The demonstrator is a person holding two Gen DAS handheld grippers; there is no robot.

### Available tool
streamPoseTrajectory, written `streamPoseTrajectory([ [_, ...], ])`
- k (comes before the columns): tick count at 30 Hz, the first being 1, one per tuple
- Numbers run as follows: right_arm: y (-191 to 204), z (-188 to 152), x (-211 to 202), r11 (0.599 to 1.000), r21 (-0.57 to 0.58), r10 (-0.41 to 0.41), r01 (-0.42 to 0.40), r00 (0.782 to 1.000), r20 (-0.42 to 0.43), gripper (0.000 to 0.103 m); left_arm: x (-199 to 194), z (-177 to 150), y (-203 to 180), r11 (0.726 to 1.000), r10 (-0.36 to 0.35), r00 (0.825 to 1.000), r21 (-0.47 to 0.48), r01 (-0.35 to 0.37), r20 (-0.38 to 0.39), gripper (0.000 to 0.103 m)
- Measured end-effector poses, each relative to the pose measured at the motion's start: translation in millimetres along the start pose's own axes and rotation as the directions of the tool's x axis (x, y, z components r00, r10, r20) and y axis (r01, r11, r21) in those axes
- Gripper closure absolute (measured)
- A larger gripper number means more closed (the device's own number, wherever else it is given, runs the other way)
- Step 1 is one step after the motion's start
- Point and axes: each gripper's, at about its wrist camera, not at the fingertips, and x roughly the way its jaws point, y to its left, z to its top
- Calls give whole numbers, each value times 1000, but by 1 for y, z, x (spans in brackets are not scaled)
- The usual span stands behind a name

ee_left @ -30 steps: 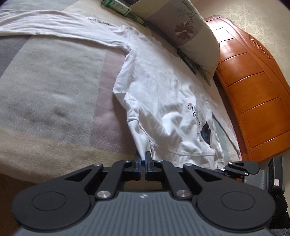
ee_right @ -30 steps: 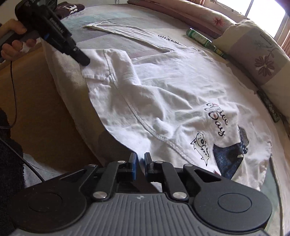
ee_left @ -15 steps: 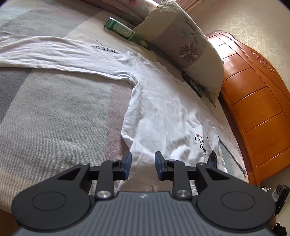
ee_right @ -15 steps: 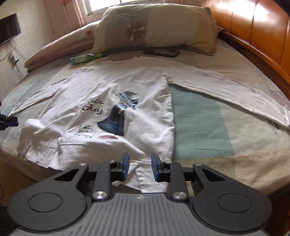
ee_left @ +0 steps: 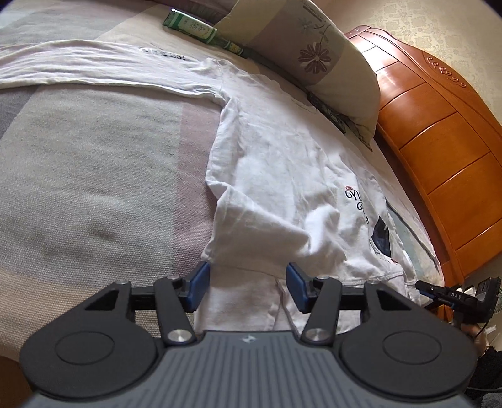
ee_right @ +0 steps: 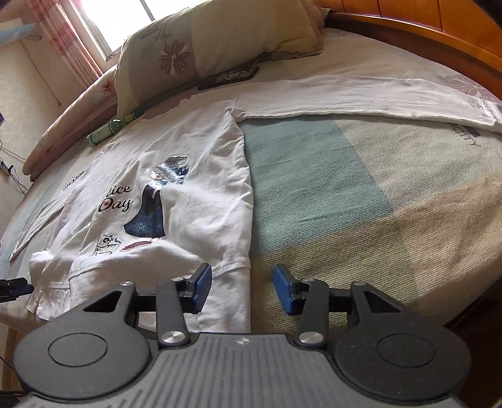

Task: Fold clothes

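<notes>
Nearest, at the bed's edge: left gripper [ee_left: 248, 288] with jaws opening, half wide, hem cloth lying between the pads but not pinched. Same for the right gripper [ee_right: 241, 287], jaws opening, straddling the hem corner on the other side, nothing clamped.

Just beyond: white long-sleeved shirt [ee_right: 194, 201] spread print-up on the striped bedspread [ee_left: 94, 175], hem [ee_right: 229, 265] rumpled and hanging slightly over the edge, both sleeves stretched outward.

Probably setting up the first fold. Best to smooth the bunched hem first, then pinch one layer pair only at each bottom corner, lift evenly, and carry toward the collar without dragging.

Farther off: pillow [ee_right: 200, 40], green tube [ee_left: 191, 28], wooden headboard [ee_left: 439, 131]. Worth keeping the fold clear of these.
</notes>
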Motion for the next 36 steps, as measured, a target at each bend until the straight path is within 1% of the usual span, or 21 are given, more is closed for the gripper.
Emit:
streamPoseTrajectory([
  [2,6,-4,3,999,-13,29,-29,999,-29,73,0,-2,-7,998,30,1000,51,-30,-2,54],
  [3,10,-6,4,999,-41,9,-11,999,-34,88,0,-3,-10,996,45,999,77,-45,-2,68],
  [4,13,-8,4,998,-64,-4,2,1000,-30,89,0,-3,-13,995,52,999,88,-52,-1,84],
  [5,13,-8,4,998,-66,-1,-1,1000,-29,90,-2,-4,-15,995,54,999,90,-54,2,103],
  [6,12,-7,2,998,-60,6,-8,1000,-28,92,-3,-4,-17,994,56,998,91,-56,5,103],
  [8,13,-5,-3,998,-70,7,-8,1000,-18,93,-6,-4,-22,994,59,998,94,-60,11,103],
  [12,17,5,-18,995,-104,2,-1,1000,3,95,-34,4,-37,994,-2,997,107,-6,72,103],
  [15,14,13,-26,994,-108,-3,4,1000,9,94,-44,8,-39,991,30,993,129,-45,112,103],
  [16,12,15,-26,995,-103,2,-1,1000,8,94,-44,8,-37,990,52,990,125,-68,128,100],
  [17,11,15,-25,995,-101,5,-5,1000,5,94,-41,8,-31,990,76,988,108,-91,133,96],
  [19,11,11,-21,995,-101,-1,1,1000,-7,94,-32,5,-16,993,95,988,64,-104,124,75],
  [21,11,6,-17,995,-97,-5,3,1000,-18,92,-22,1,-4,994,97,991,32,-100,96,66],
  [22,10,4,-17,997,-83,-1,0,1000,-20,91,-18,-2,0,995,93,992,27,-96,83,65],
  [25,5,0,-16,999,-44,8,-9,1000,-19,89,-9,-7,4,993,100,989,59,-107,110,58],
  [27,3,-2,-16,1000,-24,13,-13,1000,-20,89,-4,-7,4,995,62,990,71,-72,128,52],
  [28,4,-2,-16,1000,-23,10,-11,1000,-20,89,-1,-5,4,996,37,991,72,-46,128,50],
  [30,4,-2,-15,1000,-24,6,-7,1000,-22,89,7,-3,3,996,-4,991,89,-8,131,50],
  [32,5,-2,-13,1000,-24,4,-5,1000,-26,88,15,0,2,993,-25,991,115,10,128,53],
  [34,5,-2,-11,1000,-23,4,-5,1000,-31,87,15,3,3,994,-40,993,108,28,109,53],
  [36,5,-3,-11,1000,-21,7,-7,999,-32,87,12,1,5,993,-70,994,105,61,81,53],
])
